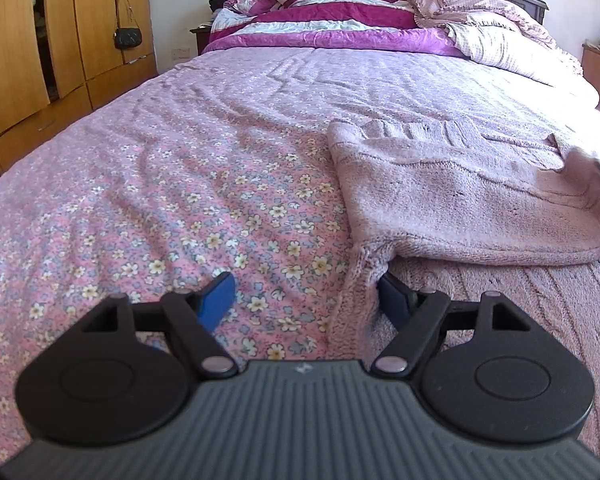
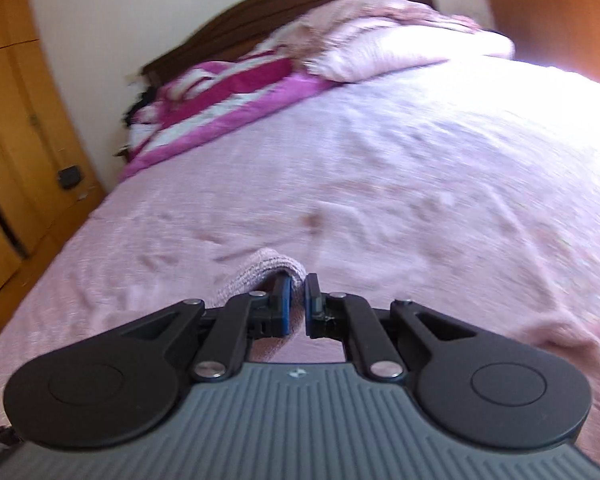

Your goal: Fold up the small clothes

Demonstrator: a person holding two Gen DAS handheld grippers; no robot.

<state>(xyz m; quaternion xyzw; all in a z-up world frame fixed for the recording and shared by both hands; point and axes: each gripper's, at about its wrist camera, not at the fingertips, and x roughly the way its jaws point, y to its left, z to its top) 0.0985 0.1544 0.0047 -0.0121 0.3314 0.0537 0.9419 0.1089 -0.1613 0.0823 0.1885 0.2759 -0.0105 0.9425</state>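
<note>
Mid-fold. Fuzzy pink garment [image 1: 460,192] lies on the bed [image 1: 160,184], right of centre in the left wrist view, with its far portion already lying doubled over a lower layer near the gripper.

Left gripper [image 1: 306,296]: jaws wide apart, low over the floral sheet. The garment's near edge stands up in a ridge between the fingers, right against the right finger. Nothing clamped.

Right gripper [image 2: 297,300]: jaws nearly together, pinched on a fold of the same pink knit, which bunches up over the left finger. That frame is motion-blurred, so the rest of the garment's lay isn't readable there.

Judgement: right side has its corner; left side is lining up on the near edge. Next move calls for the left jaws to close on that ridge, catching the intended layers only and not the sheet, then both corners carried over together, kept level.

Writing: raised lettering on the garment's far part, too distorted to read. Small emblem on each gripper body, not legible.
</note>
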